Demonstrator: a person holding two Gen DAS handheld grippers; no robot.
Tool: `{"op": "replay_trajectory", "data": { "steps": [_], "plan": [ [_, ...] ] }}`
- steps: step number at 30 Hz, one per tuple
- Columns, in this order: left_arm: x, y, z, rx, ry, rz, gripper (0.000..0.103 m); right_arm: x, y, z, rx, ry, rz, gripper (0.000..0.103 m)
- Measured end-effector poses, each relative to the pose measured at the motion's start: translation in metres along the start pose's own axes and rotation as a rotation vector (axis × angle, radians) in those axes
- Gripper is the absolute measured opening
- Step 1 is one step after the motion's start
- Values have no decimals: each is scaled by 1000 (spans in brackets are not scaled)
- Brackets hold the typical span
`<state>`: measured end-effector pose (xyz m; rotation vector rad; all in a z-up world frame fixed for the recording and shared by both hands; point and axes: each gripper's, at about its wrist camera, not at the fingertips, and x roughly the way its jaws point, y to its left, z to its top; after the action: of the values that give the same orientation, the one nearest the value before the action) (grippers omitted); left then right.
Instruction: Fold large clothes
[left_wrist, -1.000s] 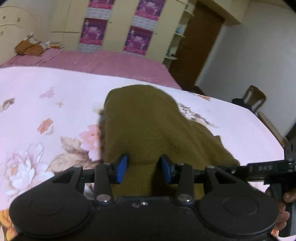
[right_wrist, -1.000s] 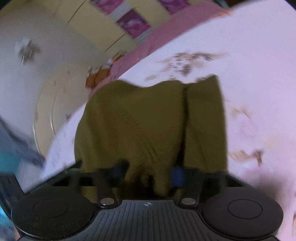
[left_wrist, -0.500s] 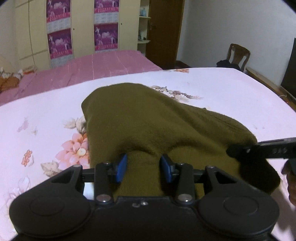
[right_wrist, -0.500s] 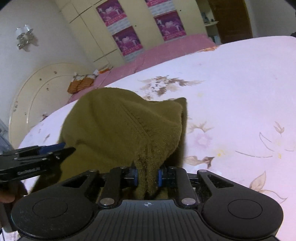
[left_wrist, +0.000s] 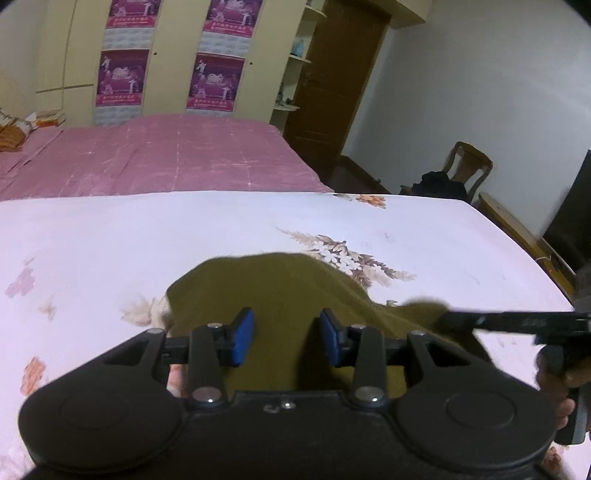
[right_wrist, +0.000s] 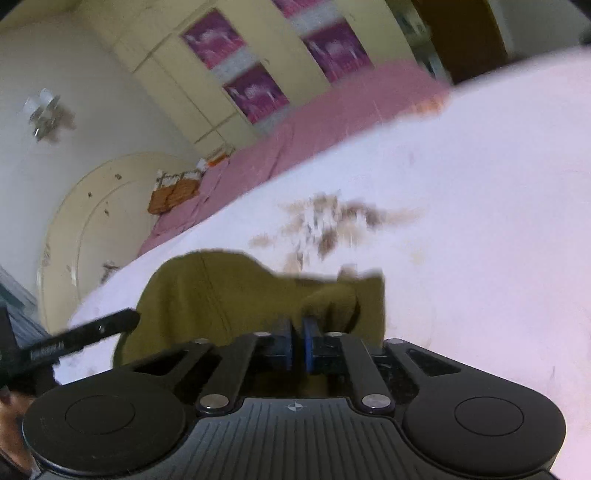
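Note:
An olive green knit garment (left_wrist: 280, 295) lies bunched on the pale floral bed sheet (left_wrist: 110, 243). My left gripper (left_wrist: 286, 341) is open, its blue pads either side of the cloth near the garment's near edge. My right gripper (right_wrist: 298, 345) is shut on a fold of the same garment (right_wrist: 229, 291), which shows olive in the right wrist view. The right gripper also shows as a black bar in the left wrist view (left_wrist: 509, 321), at the garment's right corner. The left gripper's finger shows in the right wrist view (right_wrist: 85, 332).
A pink quilted bedspread (left_wrist: 155, 158) covers the far part of the bed. Yellow wardrobes with purple posters (left_wrist: 214, 55) stand behind. A brown door (left_wrist: 332, 85), a wooden chair (left_wrist: 469, 170) and a dark screen (left_wrist: 569, 221) are to the right.
Both grippers have pulled back toward me, so the garment looks smaller and flatter on the sheet. The right gripper stays clamped on the cloth. The left stays open.

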<state>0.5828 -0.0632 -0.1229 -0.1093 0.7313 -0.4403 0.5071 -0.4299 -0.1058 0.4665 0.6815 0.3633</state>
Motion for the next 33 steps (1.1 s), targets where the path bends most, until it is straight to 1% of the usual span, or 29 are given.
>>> {"op": "replay_trajectory", "data": {
  "steps": [2, 3, 4, 5, 7, 8, 10, 11, 12, 13, 14, 17, 19, 20, 21, 22, 23, 24, 25, 26, 27, 29, 31, 33],
  "plan": [
    [11, -1, -1, 15, 12, 1, 40, -8, 3, 0, -58, -81, -22, 6],
    [18, -2, -3, 25, 34, 20, 40, -6, 2, -3, -70, -89, -40, 6],
    [26, -4, -5, 28, 59, 43, 40, 3, -2, -6, -89, -76, -83, 6],
    [36, -4, -7, 26, 85, 59, 40, 16, -7, -11, -100, -33, -119, 6],
    [48, -7, -4, 25, 108, 90, 40, 33, -17, -19, -89, 20, -159, 6],
    [53, -10, 0, 34, 125, 107, 40, 37, -20, -22, -85, 32, -178, 6],
    [56, -17, 3, 74, 142, 131, 40, 34, -20, -22, -60, 24, -178, 7],
    [53, -20, 4, 92, 143, 137, 40, 29, -17, -19, -52, 13, -189, 7],
    [46, -21, 5, 86, 132, 139, 40, 22, -14, -17, -49, -5, -200, 7],
    [34, -20, 6, 63, 105, 134, 40, 13, -11, -15, -46, -12, -203, 7],
    [17, -21, 4, 46, 72, 116, 40, 2, -4, -13, -55, -17, -192, 9],
    [-25, -24, -11, 9, 15, 67, 40, -32, 23, -16, -142, -45, -147, 12],
    [-45, -28, -29, -9, 3, 41, 40, -34, 38, -21, -180, -21, -103, 12],
    [-47, -30, -38, -2, 20, 25, 40, -33, 45, -25, -211, -7, -80, 12],
    [-41, -34, -44, 27, 45, 34, 42, -27, 51, -31, -253, 14, -65, 12],
    [-34, -39, -49, 68, 64, 60, 42, -18, 53, -37, -291, 41, -74, 12],
    [-26, -43, -54, 113, 73, 89, 42, -4, 53, -44, -319, 90, -119, 12],
    [-22, -45, -56, 131, 73, 98, 42, 11, 48, -50, -322, 148, -175, 12],
    [-21, -47, -55, 141, 74, 100, 42, 22, 40, -54, -298, 165, -190, 14],
    [-20, -50, -53, 154, 81, 111, 42, 23, 37, -52, -269, 150, -189, 17],
    [-22, -51, -51, 161, 84, 119, 41, 22, 38, -49, -261, 156, -195, 17],
    [-41, -53, -51, 138, 62, 110, 39, 13, 51, -46, -286, 133, -215, 17],
    [-67, -55, -59, 114, 27, 106, 39, -9, 67, -46, -327, 88, -182, 17],
    [-94, -55, -76, 70, 7, 112, 39, -32, 80, -51, -344, 72, -132, 17]
  ]
}}
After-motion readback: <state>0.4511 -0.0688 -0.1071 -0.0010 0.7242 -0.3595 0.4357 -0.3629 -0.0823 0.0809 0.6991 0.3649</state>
